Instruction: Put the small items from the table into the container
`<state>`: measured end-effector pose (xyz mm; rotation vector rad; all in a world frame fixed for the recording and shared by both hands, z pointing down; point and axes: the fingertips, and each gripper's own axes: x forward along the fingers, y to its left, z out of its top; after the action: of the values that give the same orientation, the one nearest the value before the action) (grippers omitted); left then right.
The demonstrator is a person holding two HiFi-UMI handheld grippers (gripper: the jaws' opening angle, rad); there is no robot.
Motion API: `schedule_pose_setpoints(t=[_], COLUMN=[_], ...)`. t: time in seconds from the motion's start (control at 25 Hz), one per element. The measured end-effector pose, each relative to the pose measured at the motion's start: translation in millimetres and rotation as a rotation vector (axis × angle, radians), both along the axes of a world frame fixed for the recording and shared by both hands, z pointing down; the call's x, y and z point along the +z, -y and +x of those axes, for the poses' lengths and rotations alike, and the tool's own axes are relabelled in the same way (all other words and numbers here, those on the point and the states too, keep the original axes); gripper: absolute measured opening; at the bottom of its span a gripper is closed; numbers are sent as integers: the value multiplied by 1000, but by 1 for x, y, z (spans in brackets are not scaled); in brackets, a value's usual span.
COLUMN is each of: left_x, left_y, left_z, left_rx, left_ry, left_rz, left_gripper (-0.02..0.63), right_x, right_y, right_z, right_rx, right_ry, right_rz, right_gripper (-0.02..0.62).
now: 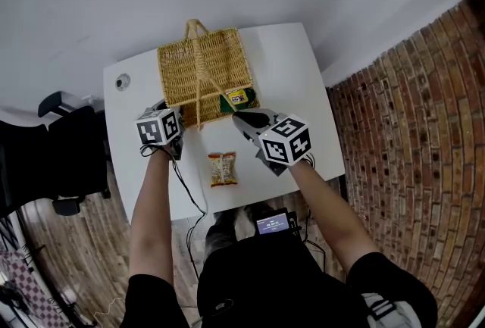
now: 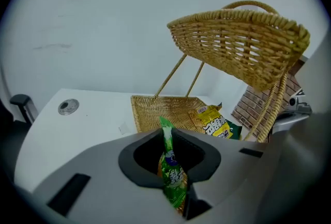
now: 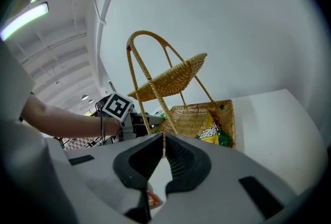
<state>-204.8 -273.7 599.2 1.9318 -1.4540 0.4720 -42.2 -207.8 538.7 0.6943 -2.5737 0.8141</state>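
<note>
Packet point(image 2: 173, 175) clamped between left jaws.

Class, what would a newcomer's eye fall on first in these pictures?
The wicker basket at the far side of the table, its lid held up by the right gripper. Next, the green packet clamped in the left gripper before the basket, and a yellow packet already inside.

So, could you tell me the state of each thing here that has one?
Basket: open.
Lid: raised, tilted.
Green packet: pinched, not yet in the basket.
Yellow packet: lying in the basket.
Orange packet: lying on the table, untouched.
Left gripper: shut on the green packet.
Right gripper: shut on the lid's thin wicker rod.
</note>
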Motion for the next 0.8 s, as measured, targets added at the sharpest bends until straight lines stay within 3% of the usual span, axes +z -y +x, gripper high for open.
schedule_pose_setpoints(t=[0.24, 0.8], left_x=[7, 12], left_y=[2, 2], left_z=[6, 11], left_rx=[54, 87], left_ry=[78, 209], left_rz=[-28, -86], left_gripper=[55, 60], right_x=[2, 2], right_y=[-1, -3], right_z=[2, 10], right_rx=[5, 15], right_ry=[-1, 2], right_rz=[-4, -5], right_gripper=[23, 23])
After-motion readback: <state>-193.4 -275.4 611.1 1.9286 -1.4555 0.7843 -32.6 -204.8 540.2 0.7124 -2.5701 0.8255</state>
